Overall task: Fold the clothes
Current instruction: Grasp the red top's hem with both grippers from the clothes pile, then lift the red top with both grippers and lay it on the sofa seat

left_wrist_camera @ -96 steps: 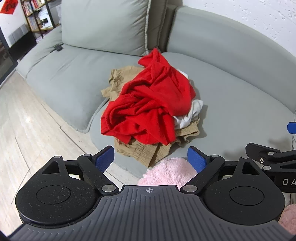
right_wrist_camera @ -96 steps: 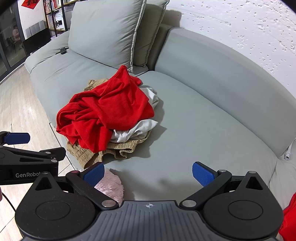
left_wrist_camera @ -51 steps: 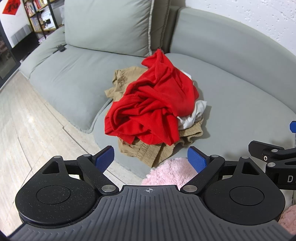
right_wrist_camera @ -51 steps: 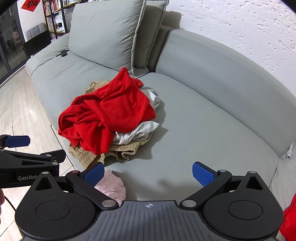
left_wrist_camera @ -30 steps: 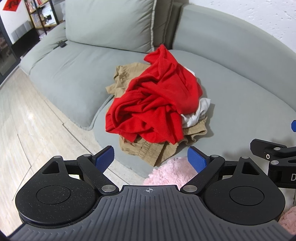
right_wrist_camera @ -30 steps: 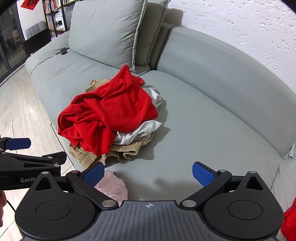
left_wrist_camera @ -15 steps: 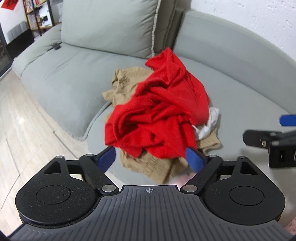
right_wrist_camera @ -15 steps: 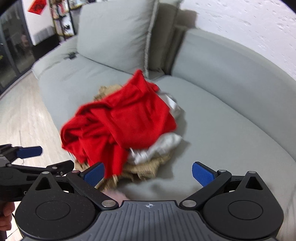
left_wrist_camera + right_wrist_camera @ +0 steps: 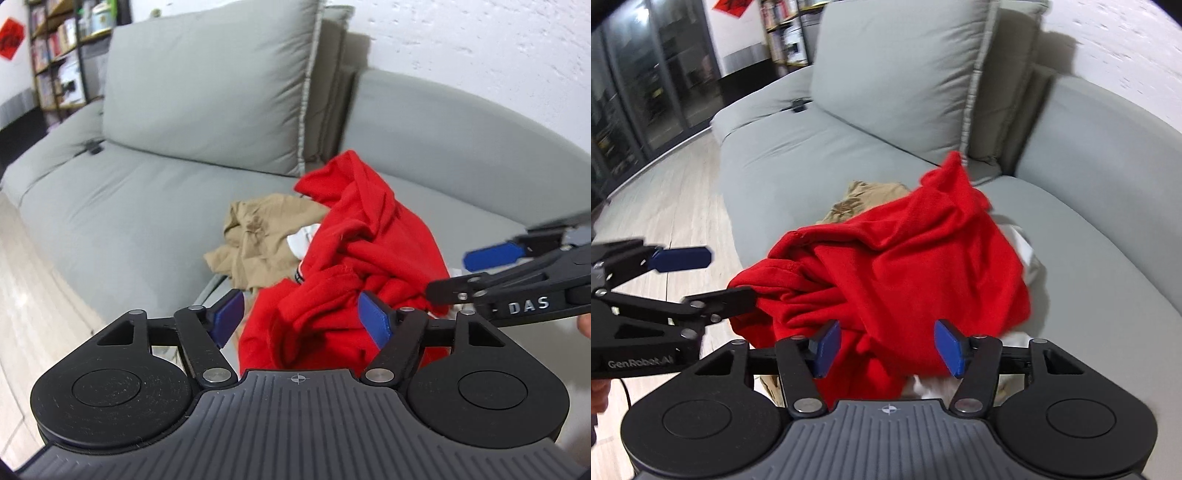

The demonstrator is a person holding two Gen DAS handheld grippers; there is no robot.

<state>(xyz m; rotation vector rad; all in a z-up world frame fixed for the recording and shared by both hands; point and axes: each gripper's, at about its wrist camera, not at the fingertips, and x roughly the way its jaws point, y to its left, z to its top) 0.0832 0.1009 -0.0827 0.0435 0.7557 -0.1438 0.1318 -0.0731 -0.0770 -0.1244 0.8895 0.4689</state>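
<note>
Grey sofa [image 9: 140, 221], clothes pile on seat, both grippers at pile.
Red garment [image 9: 916, 258] tops tan clothing [image 9: 258, 229] and white cloth [image 9: 1027, 251], below back cushion [image 9: 214, 99]. Wood floor [image 9: 672, 206], bookshelf [image 9: 55, 66] left of sofa. Left gripper [image 9: 301, 317] opening, right gripper [image 9: 886, 347] closing, red fabric between jaws, not pinched.

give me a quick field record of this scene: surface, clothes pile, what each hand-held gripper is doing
surface: grey sofa
pile top: red garment, crumpled
pile beneath: tan garment and white garment, partly covered
left hand-held gripper: jaws opening, red cloth between the pads, no grip shown
right hand-held gripper: jaws closing, red cloth between the pads, not yet pinched
folding: not started
</note>
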